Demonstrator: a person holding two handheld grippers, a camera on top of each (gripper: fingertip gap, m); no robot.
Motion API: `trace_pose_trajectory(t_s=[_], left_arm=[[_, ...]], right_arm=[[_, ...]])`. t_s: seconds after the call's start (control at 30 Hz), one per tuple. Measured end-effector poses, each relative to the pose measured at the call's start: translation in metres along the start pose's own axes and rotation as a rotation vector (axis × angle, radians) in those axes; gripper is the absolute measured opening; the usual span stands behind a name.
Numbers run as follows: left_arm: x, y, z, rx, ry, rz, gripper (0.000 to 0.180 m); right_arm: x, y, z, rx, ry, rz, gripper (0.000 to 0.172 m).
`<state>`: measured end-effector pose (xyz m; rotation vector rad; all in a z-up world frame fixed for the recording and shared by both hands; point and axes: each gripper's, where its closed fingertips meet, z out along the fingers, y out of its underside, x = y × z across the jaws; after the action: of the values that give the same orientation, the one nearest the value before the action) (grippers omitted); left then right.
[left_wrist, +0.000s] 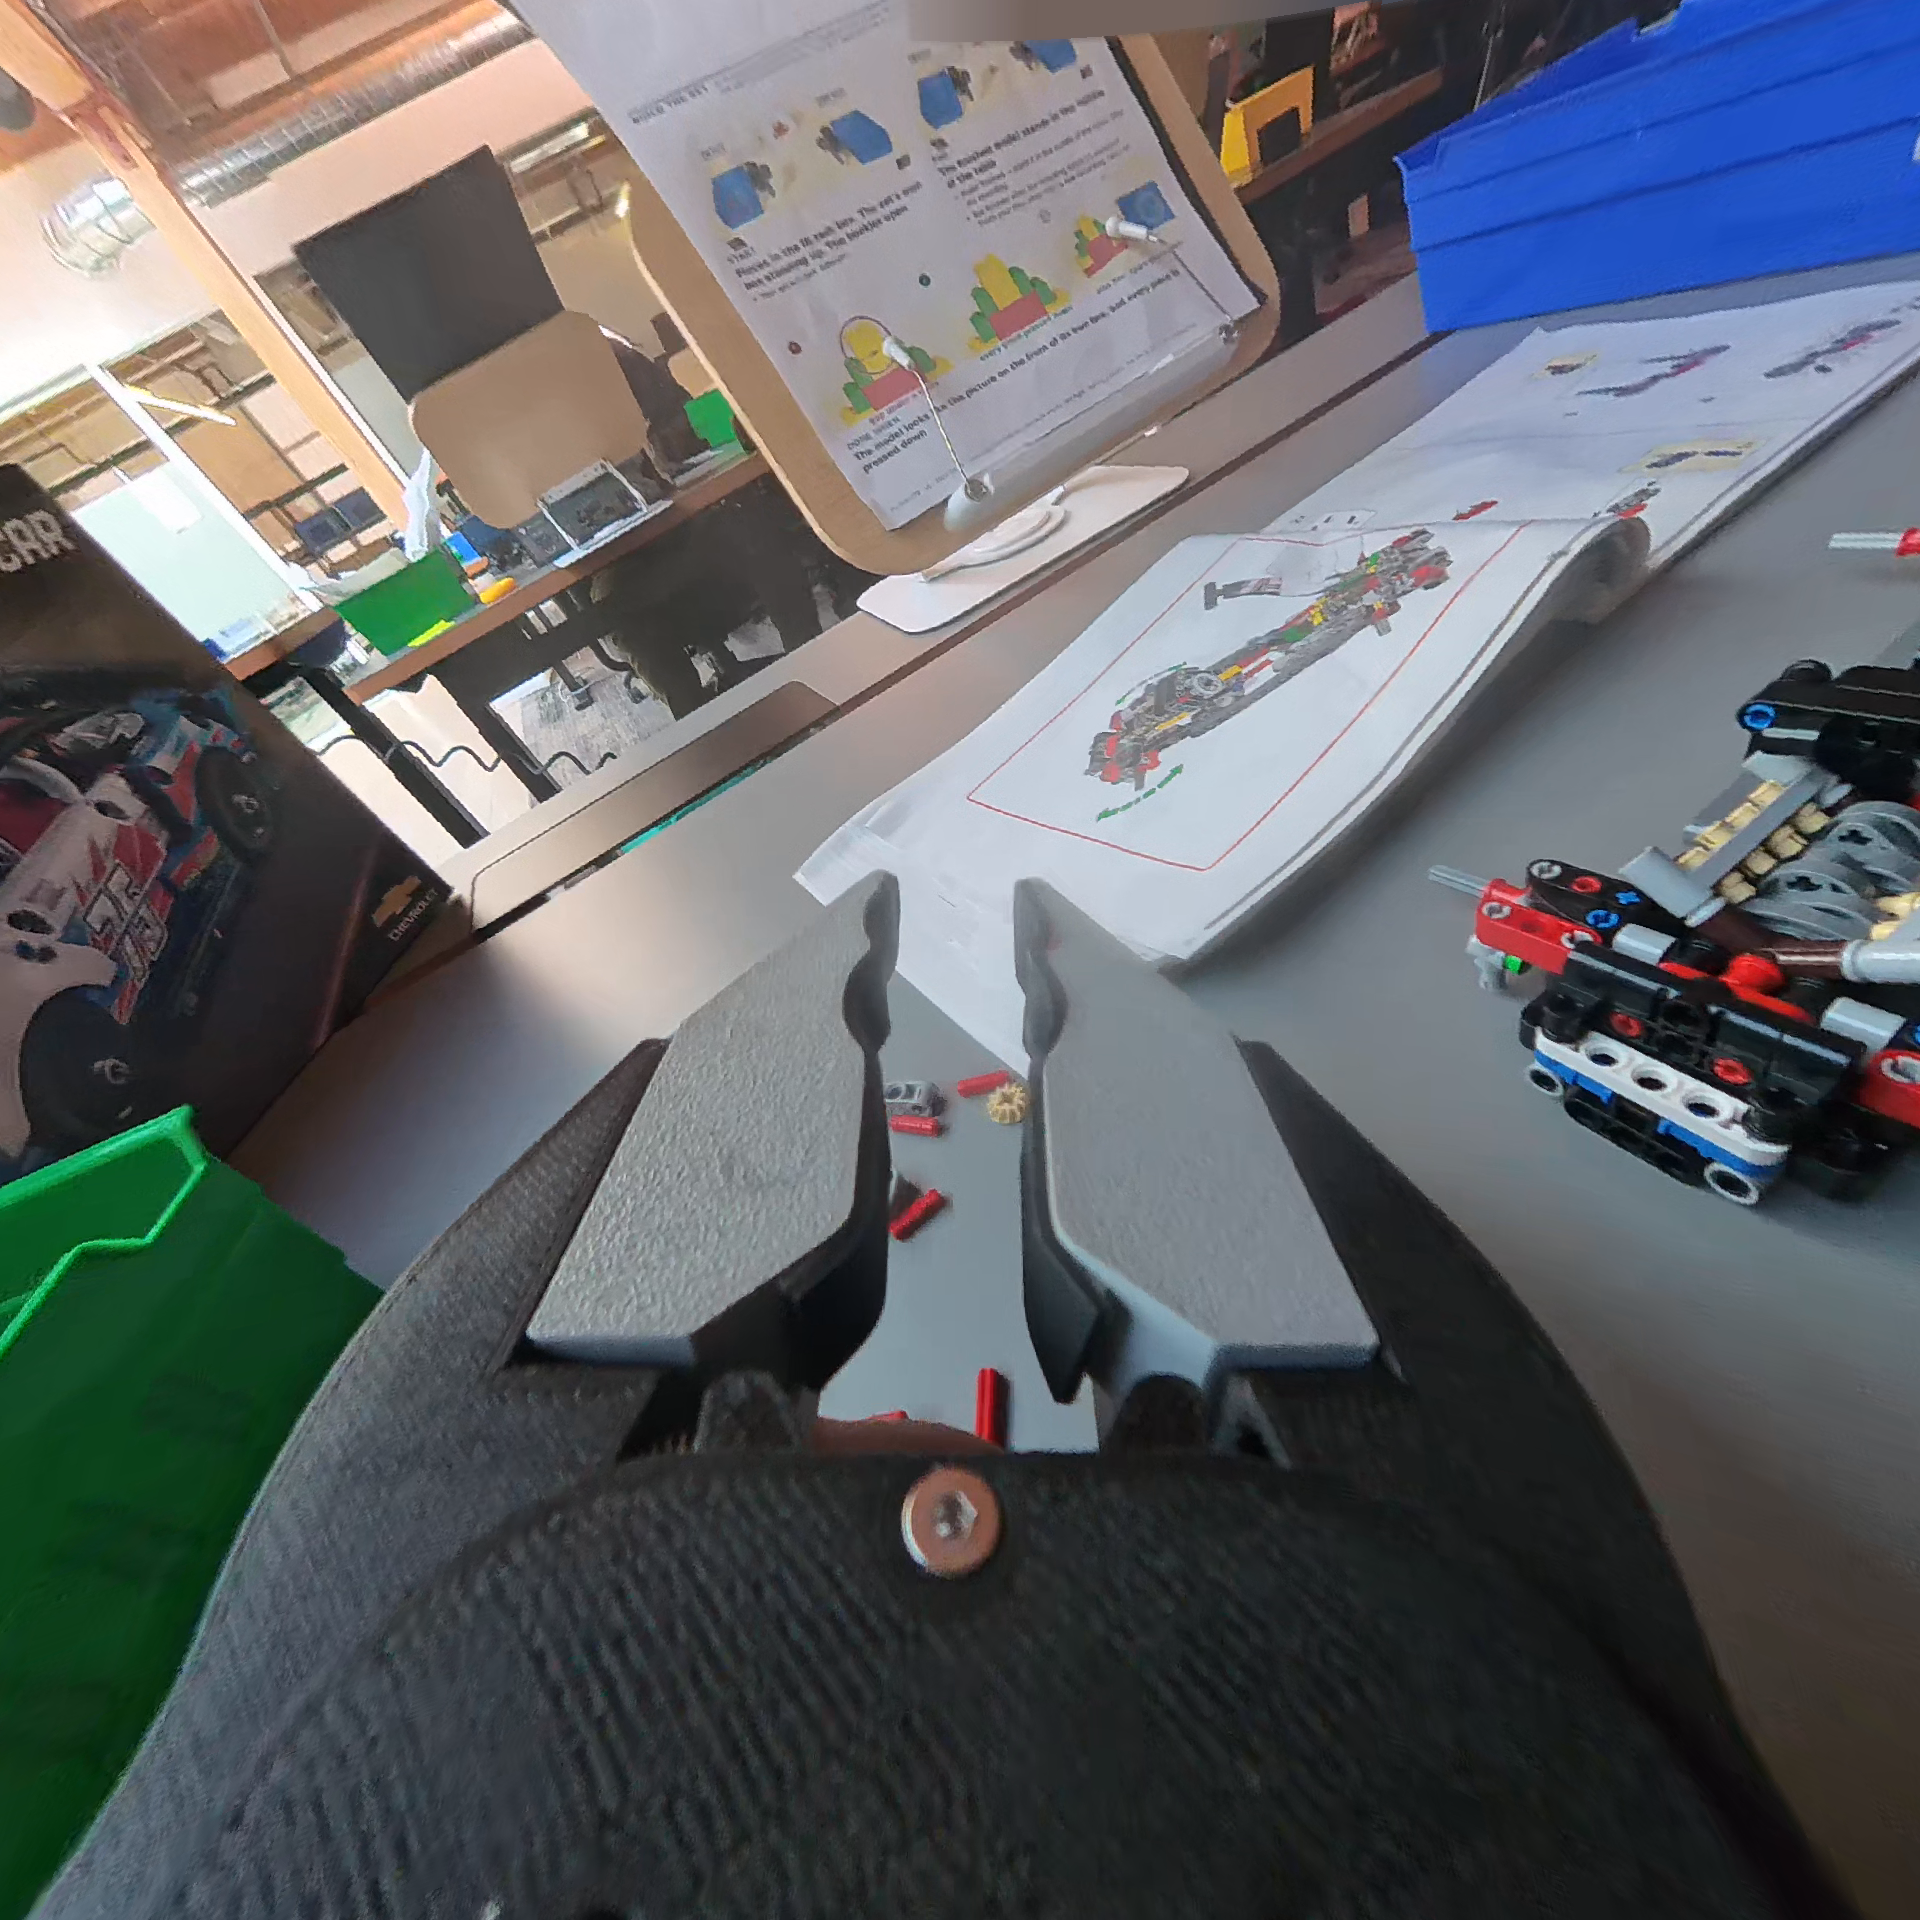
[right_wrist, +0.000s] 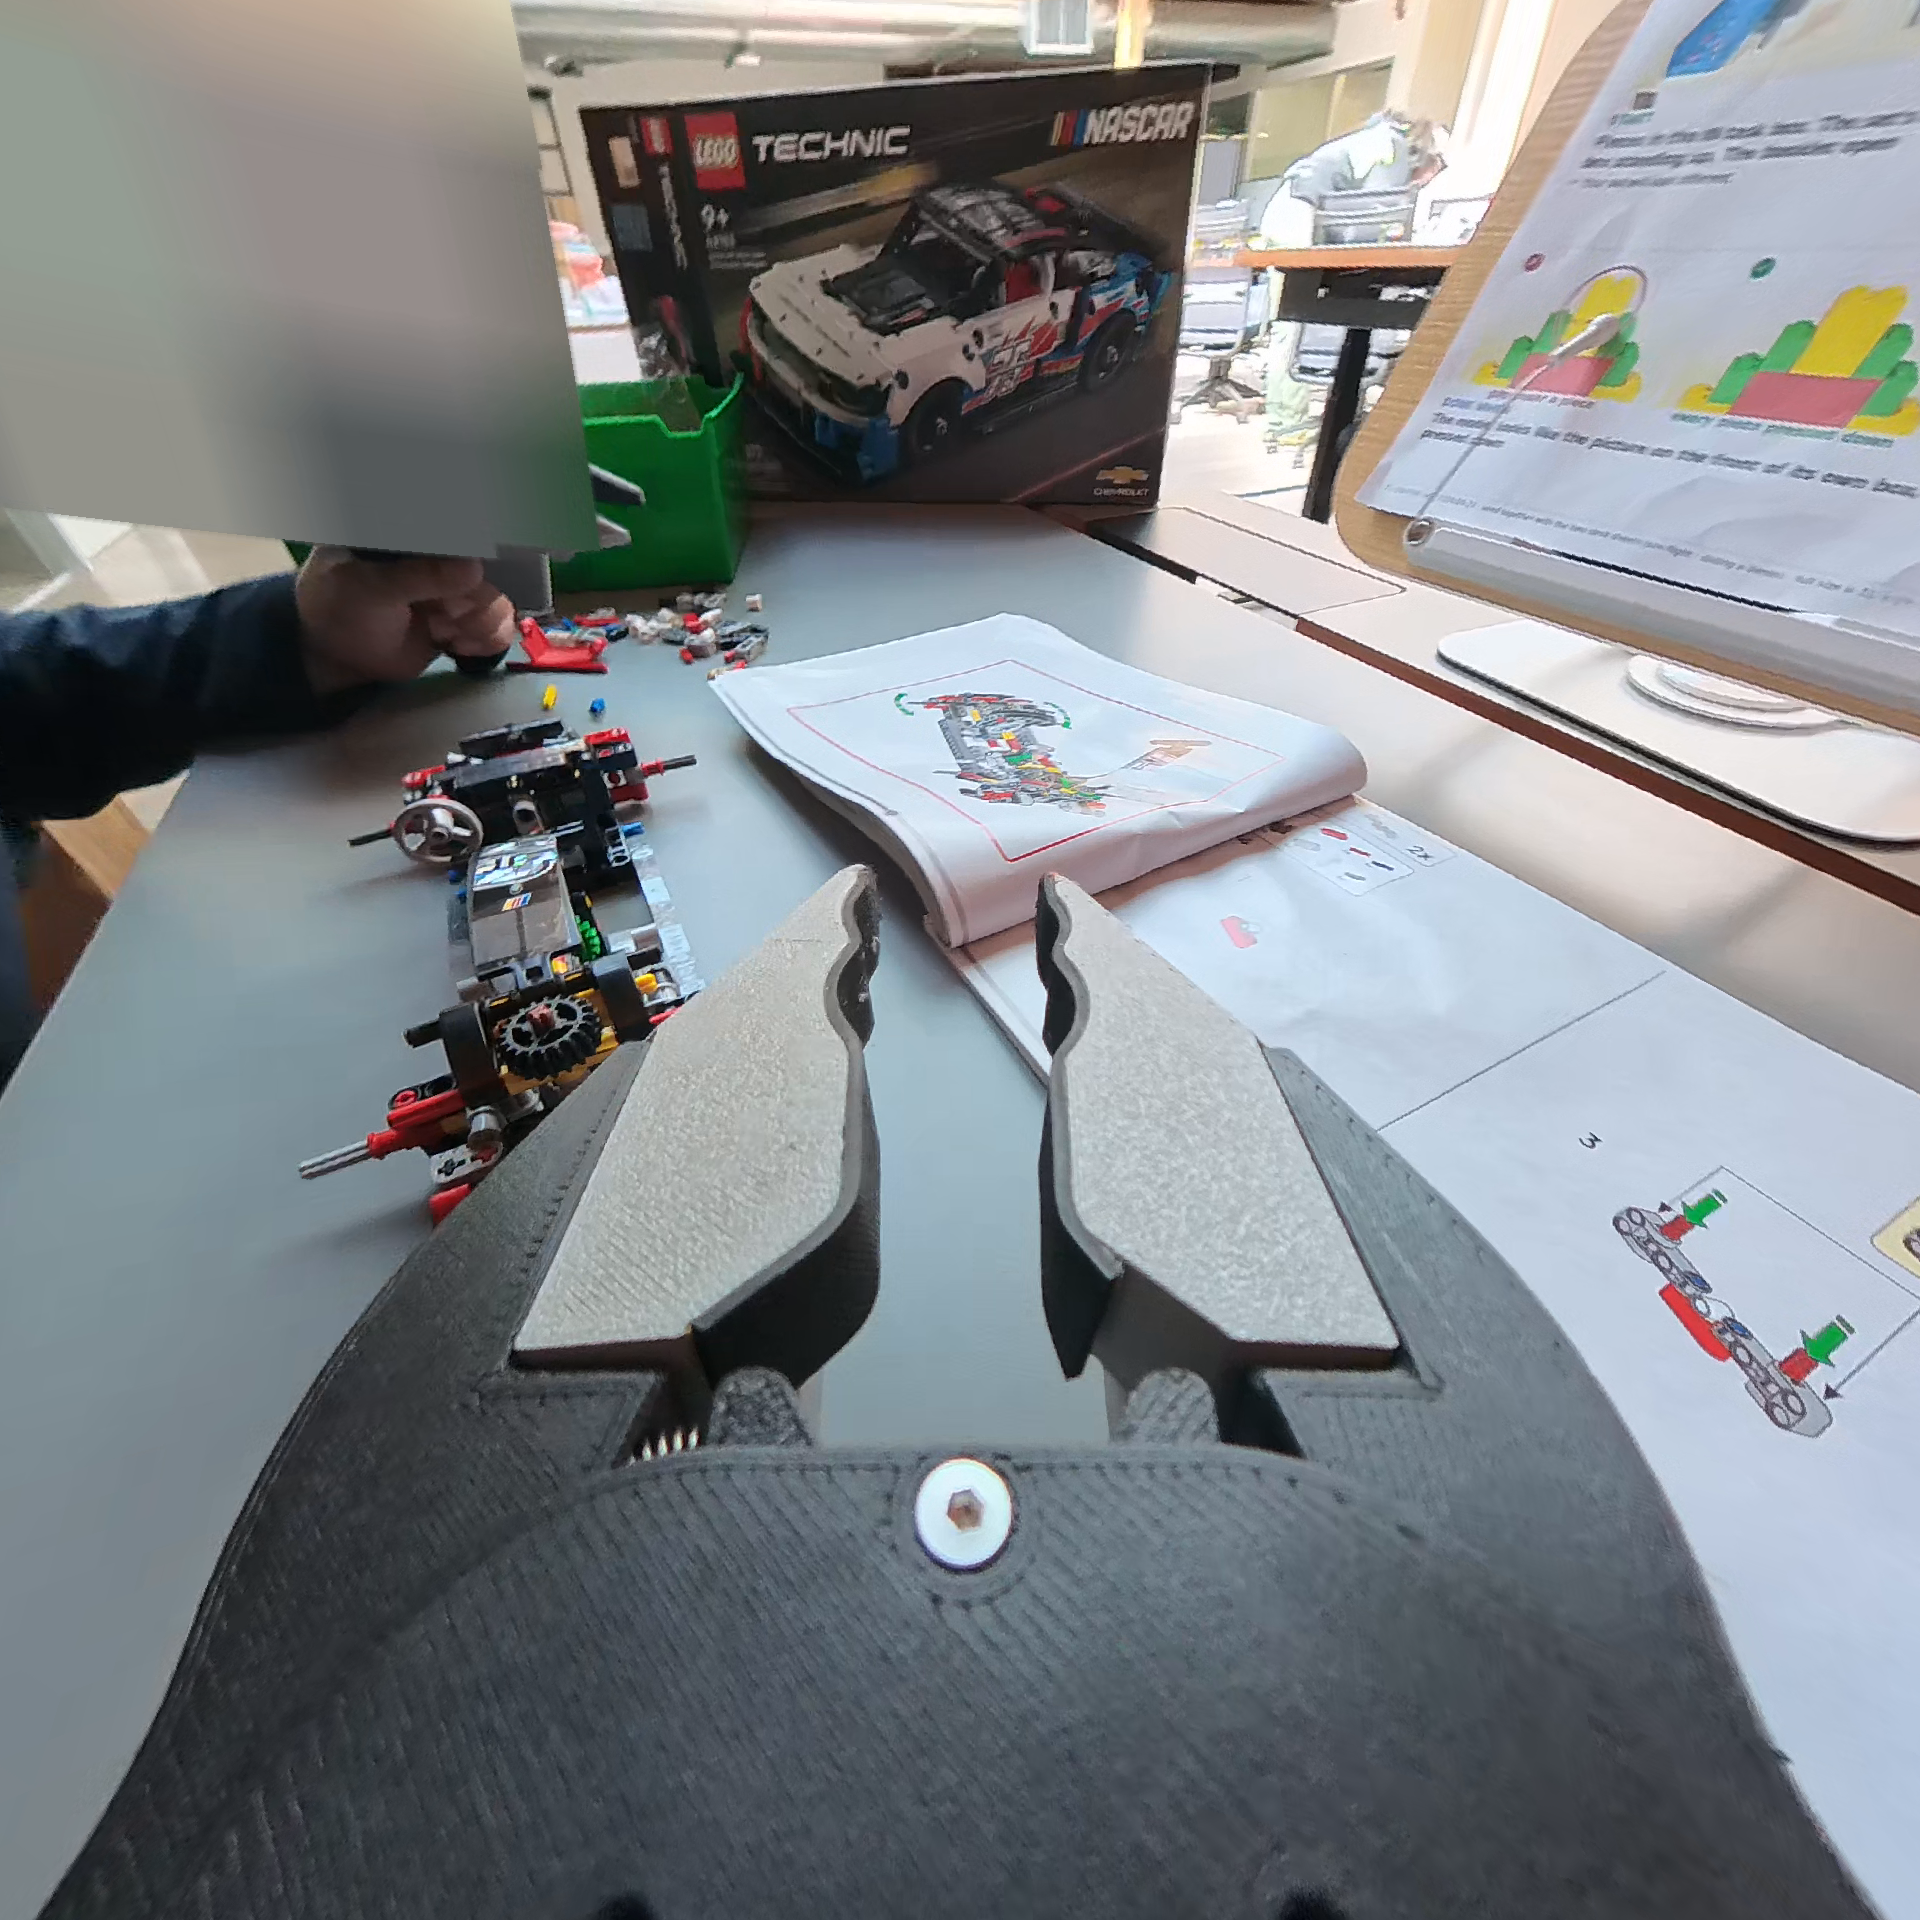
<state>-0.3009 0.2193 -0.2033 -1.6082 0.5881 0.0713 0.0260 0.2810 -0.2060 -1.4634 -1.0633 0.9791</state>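
Both grippers' fingers gape empty above the booklet.

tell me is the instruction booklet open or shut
Open. The instruction booklet lies on the grey table with its left pages folded back and a further page spread flat to the right.

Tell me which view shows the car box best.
The right wrist view: the car box stands upright behind the grey table, its whole front visible. The left wrist view shows only part of it, cut by the left edge.
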Motion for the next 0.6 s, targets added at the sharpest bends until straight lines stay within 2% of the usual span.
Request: trace_pose_trajectory(t_s=[0.17, 0.37, 0.5, 0.6], left_arm=[[-0.016, -0.004, -0.003, 0.045, -0.064, -0.052, 0.016], [-0.021, -0.004, -0.003, 0.049, -0.126, -0.011, 0.014], [-0.032, -0.003, -0.006, 0.036, -0.215, 0.036, 0.0], [-0.04, -0.002, -0.009, 0.031, -0.272, 0.043, 0.0]], right_arm=[[0.004, -0.001, -0.001, 0.01, -0.002, 0.037, 0.027], [0.006, 0.001, 0.001, -0.008, -0.017, 0.08, 0.031], [0.007, 0.001, 0.001, -0.004, -0.008, 0.074, 0.035], [0.012, -0.001, 0.0, 0.013, 0.033, 0.074, 0.033]])
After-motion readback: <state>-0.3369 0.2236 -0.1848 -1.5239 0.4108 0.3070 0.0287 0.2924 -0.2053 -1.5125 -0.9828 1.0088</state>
